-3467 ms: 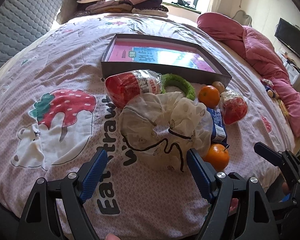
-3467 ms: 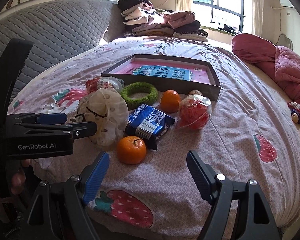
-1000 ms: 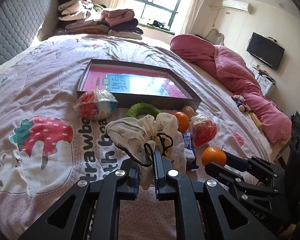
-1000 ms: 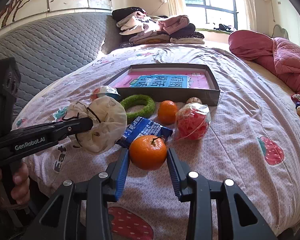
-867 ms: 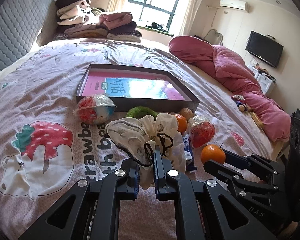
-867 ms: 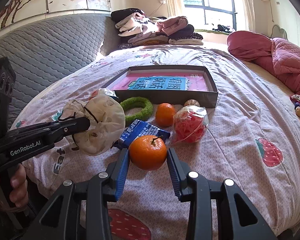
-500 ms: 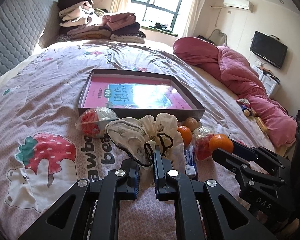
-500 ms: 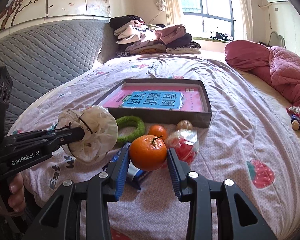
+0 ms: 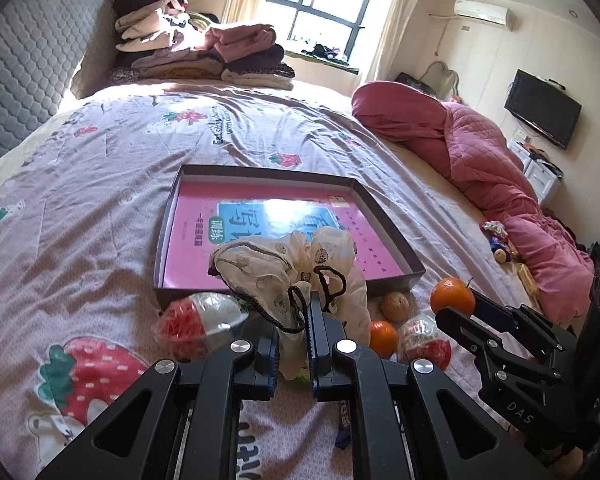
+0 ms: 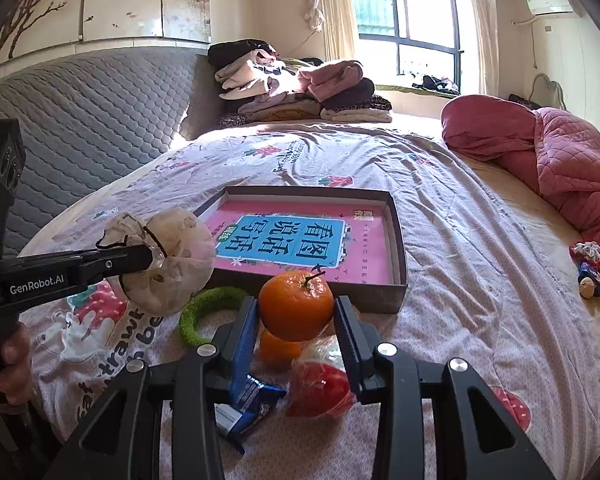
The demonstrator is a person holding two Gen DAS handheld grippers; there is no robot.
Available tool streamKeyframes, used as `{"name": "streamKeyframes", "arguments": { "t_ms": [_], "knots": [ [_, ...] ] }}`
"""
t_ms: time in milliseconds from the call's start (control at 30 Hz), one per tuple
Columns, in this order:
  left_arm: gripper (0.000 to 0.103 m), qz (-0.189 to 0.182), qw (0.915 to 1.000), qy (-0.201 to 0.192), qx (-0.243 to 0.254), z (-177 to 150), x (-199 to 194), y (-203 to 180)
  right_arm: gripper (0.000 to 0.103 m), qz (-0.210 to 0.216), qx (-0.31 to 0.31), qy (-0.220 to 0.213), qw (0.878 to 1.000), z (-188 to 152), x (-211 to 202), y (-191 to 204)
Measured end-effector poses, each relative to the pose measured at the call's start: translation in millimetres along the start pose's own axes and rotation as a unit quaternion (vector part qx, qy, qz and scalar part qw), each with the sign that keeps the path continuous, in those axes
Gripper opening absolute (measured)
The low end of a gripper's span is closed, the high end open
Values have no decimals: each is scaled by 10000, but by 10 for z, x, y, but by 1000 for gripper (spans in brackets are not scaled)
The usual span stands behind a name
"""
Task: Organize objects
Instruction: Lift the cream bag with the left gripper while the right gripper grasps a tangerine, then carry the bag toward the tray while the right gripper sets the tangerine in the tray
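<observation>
My left gripper point(image 9: 294, 322) is shut on a white drawstring cloth bag point(image 9: 288, 266) and holds it in the air at the near edge of the dark box point(image 9: 396, 236) with a pink book inside. The bag also shows in the right wrist view point(image 10: 172, 260). My right gripper point(image 10: 296, 312) is shut on an orange point(image 10: 296, 306), lifted just short of the box's point(image 10: 400, 240) near wall. It shows in the left wrist view point(image 9: 452, 300) too.
On the bedspread below lie a second orange point(image 9: 382, 338), two clear bags of red items point(image 9: 192, 322) point(image 10: 320, 384), a green ring point(image 10: 204, 312), a blue packet point(image 10: 248, 400) and a walnut point(image 9: 396, 306). A pink quilt point(image 10: 560, 164) lies right; folded clothes point(image 10: 296, 88) lie beyond.
Both grippers closed on their loads, lifted them off the bed and carried them forward toward the box. The box now looks nearer in both views.
</observation>
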State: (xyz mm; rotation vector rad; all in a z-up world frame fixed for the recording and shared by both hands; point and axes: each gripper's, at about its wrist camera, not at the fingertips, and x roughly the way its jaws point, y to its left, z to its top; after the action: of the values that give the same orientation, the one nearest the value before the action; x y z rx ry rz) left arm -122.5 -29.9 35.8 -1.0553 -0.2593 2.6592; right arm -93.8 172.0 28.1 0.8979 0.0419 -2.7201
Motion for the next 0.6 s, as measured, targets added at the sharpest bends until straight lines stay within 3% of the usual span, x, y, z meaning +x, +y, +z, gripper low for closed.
{"name": "streamKeyframes", "arguments": {
  "t_ms": [333,600],
  "knots": [
    [11,69,10000,29,48,456,263,180,39,-281,-103,71,9995,374,355,-143],
    [11,99,9997,184,-150,565,573,432,39,-352,-84,472,9982,534,826,-299]
  ]
}}
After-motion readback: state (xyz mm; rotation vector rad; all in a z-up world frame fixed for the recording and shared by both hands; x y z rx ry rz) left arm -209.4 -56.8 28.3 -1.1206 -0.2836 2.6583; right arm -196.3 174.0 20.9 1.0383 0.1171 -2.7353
